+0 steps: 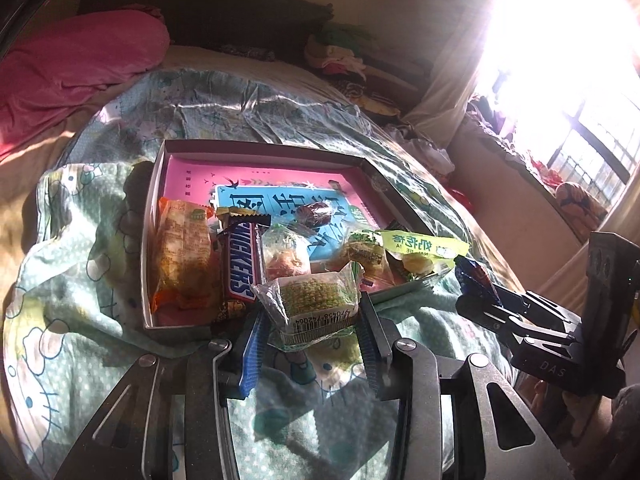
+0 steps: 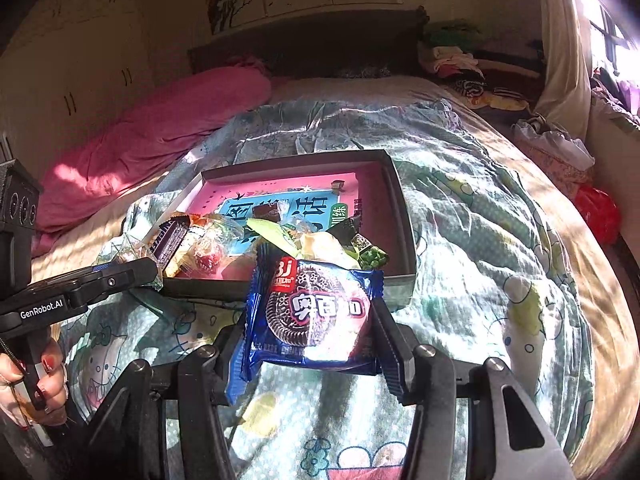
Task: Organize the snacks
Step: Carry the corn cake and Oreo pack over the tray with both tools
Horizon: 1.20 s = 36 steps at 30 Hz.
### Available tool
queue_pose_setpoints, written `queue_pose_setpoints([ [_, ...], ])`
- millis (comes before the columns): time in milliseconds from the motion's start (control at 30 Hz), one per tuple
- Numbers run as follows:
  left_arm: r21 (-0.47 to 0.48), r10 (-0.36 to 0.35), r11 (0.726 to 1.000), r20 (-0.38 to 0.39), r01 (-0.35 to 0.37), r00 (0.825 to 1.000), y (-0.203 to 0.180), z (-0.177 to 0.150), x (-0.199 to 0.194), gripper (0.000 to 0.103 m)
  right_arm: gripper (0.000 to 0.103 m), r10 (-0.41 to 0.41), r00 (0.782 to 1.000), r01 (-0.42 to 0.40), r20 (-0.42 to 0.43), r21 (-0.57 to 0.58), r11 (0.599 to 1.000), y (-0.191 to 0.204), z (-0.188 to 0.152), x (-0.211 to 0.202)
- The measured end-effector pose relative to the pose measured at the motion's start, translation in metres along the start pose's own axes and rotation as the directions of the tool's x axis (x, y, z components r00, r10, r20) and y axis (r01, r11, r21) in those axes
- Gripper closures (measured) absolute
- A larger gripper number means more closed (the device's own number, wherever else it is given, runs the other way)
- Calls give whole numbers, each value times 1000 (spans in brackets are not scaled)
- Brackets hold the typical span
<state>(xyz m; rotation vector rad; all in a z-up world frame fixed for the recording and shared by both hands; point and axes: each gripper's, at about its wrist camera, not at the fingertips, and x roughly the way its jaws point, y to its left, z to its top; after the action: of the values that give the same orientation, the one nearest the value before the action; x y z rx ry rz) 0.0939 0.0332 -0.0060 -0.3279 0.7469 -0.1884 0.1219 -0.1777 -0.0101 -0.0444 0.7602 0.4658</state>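
My left gripper (image 1: 310, 330) is shut on a clear-wrapped green cake (image 1: 316, 300) with a barcode, held just above the near edge of the shallow box (image 1: 157, 200). The box lies on the bed and holds an orange packet (image 1: 182, 258), a Snickers bar (image 1: 240, 266), a yellow-green packet (image 1: 424, 242) and other small sweets on a pink and blue book. My right gripper (image 2: 312, 338) is shut on a blue cookie packet (image 2: 316, 312), in front of the box's (image 2: 405, 216) near wall. The left gripper (image 2: 120, 276) enters that view from the left, held by a hand (image 2: 36, 376).
The box rests on a rumpled cartoon-print quilt (image 2: 500, 240). A pink duvet (image 2: 160, 132) lies at the back left, a pile of clothes (image 2: 452, 56) at the headboard, a red bag (image 2: 598, 212) beside the bed on the right. A bright window (image 1: 560, 40) glares at the right.
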Motion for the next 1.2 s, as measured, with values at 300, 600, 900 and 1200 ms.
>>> queue_pose_setpoints([
  [300,-20,44,999,16,-43,999,15,10,6,60,49,17,1000,-17,13,28,999,-1,12,15],
  [600,-36,69,997,16,-68,997,27,18,14,60,49,24,999,-26,37,34,999,4,29,25],
  [900,-31,86,996,3,-86,996,30,18,20,60,49,36,998,-38,43,38,999,10,37,36],
  [1200,-24,95,995,-6,-95,995,31,18,23,60,49,41,998,-44,50,46,998,12,41,40],
])
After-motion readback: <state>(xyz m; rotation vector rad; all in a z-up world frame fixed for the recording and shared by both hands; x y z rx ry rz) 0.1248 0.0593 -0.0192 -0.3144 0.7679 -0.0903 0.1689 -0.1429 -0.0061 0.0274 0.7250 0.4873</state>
